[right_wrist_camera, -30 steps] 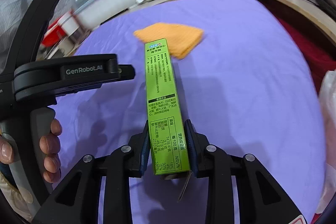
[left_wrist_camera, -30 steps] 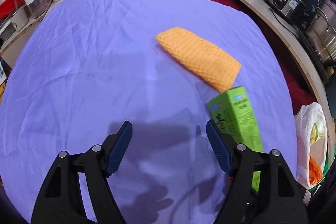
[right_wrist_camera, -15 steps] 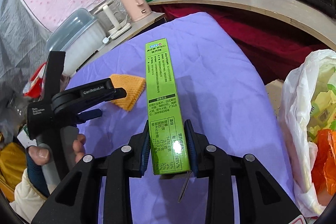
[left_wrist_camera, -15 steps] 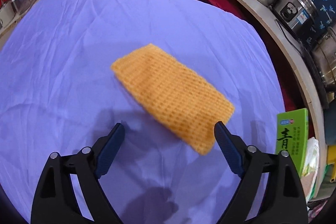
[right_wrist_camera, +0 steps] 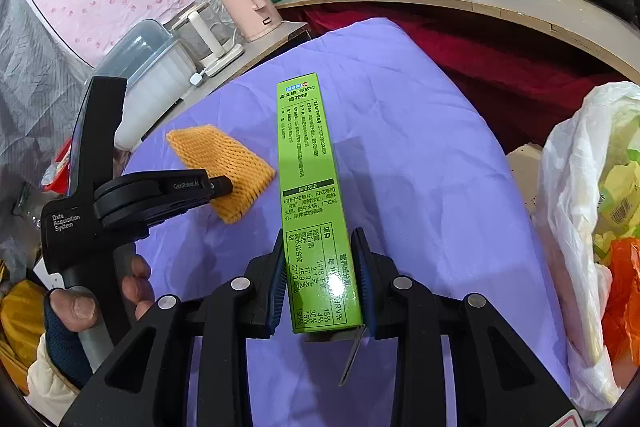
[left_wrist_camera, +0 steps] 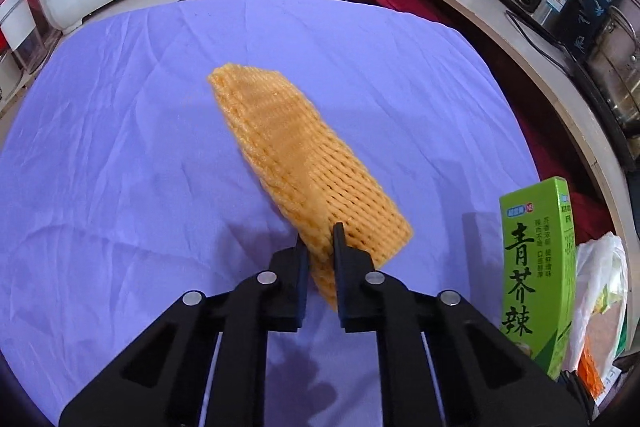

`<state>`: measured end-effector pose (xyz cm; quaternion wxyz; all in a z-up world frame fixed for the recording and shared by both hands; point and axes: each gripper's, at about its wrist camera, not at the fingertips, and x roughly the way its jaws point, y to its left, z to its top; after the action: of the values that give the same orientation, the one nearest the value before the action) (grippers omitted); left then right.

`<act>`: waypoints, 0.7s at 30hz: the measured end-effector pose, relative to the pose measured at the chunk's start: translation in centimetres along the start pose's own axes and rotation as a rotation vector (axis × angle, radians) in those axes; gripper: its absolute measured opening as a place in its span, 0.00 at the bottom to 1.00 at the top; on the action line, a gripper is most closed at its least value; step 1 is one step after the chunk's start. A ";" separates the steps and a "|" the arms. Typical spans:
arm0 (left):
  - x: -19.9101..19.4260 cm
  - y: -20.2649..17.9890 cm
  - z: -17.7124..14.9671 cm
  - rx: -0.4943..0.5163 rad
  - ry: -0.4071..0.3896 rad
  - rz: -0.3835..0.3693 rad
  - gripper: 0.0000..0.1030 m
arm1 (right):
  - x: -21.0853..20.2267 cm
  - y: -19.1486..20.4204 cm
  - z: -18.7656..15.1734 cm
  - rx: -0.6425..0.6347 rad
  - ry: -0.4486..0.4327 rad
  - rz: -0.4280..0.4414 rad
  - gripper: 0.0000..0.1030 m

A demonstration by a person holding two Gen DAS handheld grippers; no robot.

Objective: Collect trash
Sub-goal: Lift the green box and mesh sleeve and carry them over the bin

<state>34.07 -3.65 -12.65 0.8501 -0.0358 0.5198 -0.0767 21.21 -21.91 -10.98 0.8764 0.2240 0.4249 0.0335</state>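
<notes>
Bench [left_wrist_camera: 120,147]: covered by a wrinkled purple cloth; its far edge is met by a shelf of kitchen goods, its right edge is followed by a dark red gap and a curved wooden counter [left_wrist_camera: 540,39]. Wide bare cloth is seen left of and beyond the net.
Open room: the left half of the cloth is unoccupied; the right edge is crowded by the bag and the carton.
White plastic bag [right_wrist_camera: 572,227]: hung off the bench's right edge, mouth open; yellow-green wrappers and an orange piece are held inside it.
Green carton [right_wrist_camera: 312,195]: gripped at its lower end by the right tool [right_wrist_camera: 320,279], clenched on both long sides; the carton is raised above the cloth, just beside the bag.
Orange foam net [left_wrist_camera: 296,163]: pinched at its near corner, its near end tilted up, its far end at the middle of the cloth.
Left tool [left_wrist_camera: 320,247]: its jaws have just been closing and are clamped on the net's corner.
Hand [right_wrist_camera: 100,303]: wrapped round the left tool's handle.
</notes>
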 end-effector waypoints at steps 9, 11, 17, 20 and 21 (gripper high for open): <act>-4.9 -1.7 -4.2 0.043 -0.011 -0.021 0.09 | -4.0 0.0 -1.7 0.010 -0.046 0.001 0.29; -6.3 -2.5 -5.5 0.068 -0.018 -0.027 0.09 | -5.1 0.0 -2.3 0.014 -0.057 0.001 0.29; -9.6 -4.6 -8.9 0.141 -0.035 -0.043 0.09 | -8.0 -0.4 -4.1 0.026 -0.088 -0.008 0.29; -10.9 -5.4 -10.3 0.169 -0.045 -0.051 0.09 | -9.4 -0.9 -5.0 0.036 -0.104 -0.014 0.29; -11.2 -5.7 -10.6 0.177 -0.049 -0.053 0.09 | -9.8 -0.9 -5.3 0.038 -0.110 -0.015 0.29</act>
<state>19.09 -7.20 -6.81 0.8599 0.0236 0.4891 -0.1439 10.82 -23.29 -7.02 0.8942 0.2390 0.3784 0.0062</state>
